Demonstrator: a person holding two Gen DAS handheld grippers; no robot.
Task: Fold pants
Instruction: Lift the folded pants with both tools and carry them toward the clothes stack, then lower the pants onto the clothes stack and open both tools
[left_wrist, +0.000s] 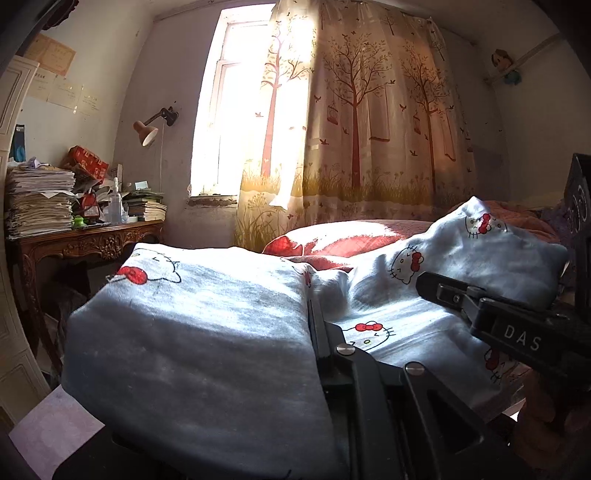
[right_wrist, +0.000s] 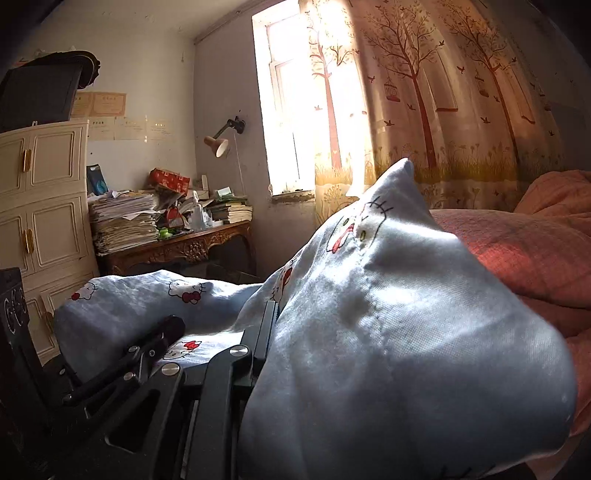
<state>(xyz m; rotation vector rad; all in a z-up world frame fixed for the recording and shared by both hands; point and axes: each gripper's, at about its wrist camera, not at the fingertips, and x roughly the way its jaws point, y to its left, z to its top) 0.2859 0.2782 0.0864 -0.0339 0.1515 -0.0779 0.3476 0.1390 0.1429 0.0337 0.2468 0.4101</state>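
Both jaws pinch the pants (left_wrist: 192, 332), stretched sideways between them.

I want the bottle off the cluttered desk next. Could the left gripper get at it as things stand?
Probably not. The left gripper is shut on the pants, which drape across its front, and the bottle stands far off among stacked papers.

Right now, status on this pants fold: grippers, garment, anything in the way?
Left gripper shut on pants. Right gripper shut on them too. Fabric lifted and draped over both, above the pink bedspread. Nothing blocking.
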